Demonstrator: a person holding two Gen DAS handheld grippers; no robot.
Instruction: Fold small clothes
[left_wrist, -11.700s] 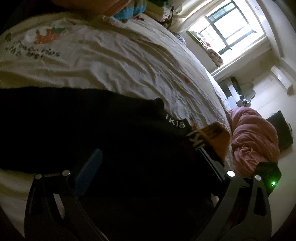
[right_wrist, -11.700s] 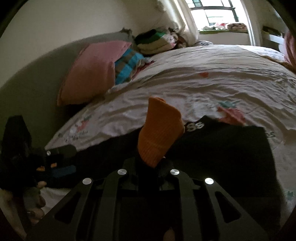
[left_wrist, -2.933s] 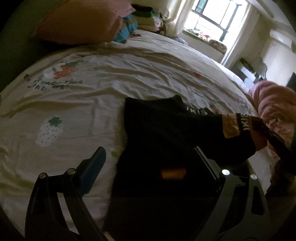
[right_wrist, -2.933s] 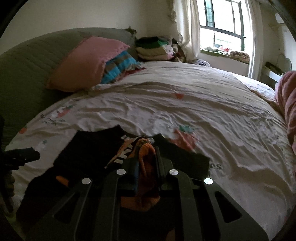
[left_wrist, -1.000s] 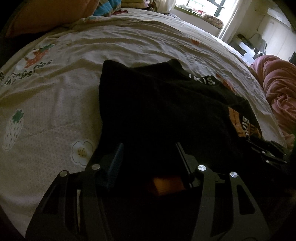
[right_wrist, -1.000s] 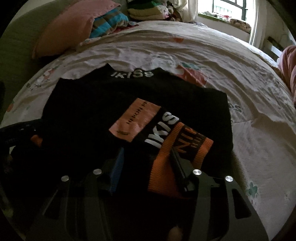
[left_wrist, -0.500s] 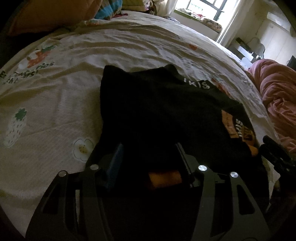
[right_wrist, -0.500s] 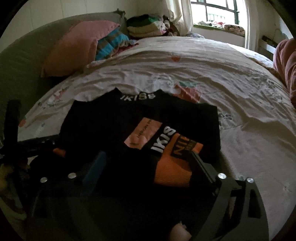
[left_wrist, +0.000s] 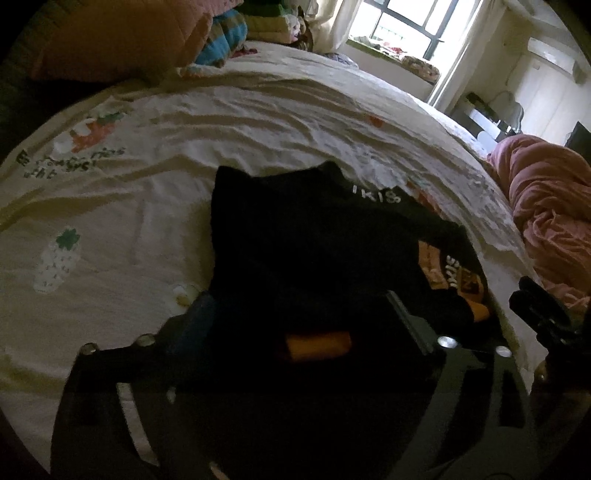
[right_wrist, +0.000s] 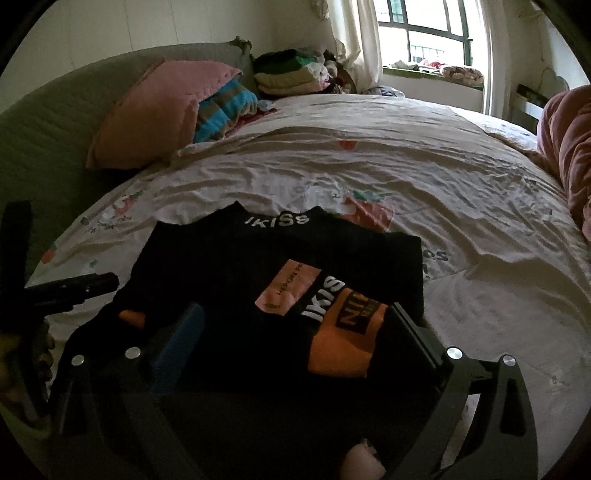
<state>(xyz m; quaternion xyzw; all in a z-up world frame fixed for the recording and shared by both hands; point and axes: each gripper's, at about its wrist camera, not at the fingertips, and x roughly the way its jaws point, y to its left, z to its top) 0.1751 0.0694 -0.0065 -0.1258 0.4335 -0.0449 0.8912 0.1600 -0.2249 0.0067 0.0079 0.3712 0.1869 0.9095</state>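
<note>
A fold is judged just laid: the black garment lies low centre on the bedsheet, orange cuff folded in. The right gripper and left gripper are opening wide — nothing pinched. Next, a fresh edge must be gripped. White lettering is read only in the right view; the pink duvet is shown fuller in the left.

Bed — black garment, pink pillow, folded clothes

collar of black garment: "IKISS", upside down | orange cuff: "IKIS", "NI…" partly legible | pink patch: small print, unclear | bedsheet: green lettering, blurred
</note>
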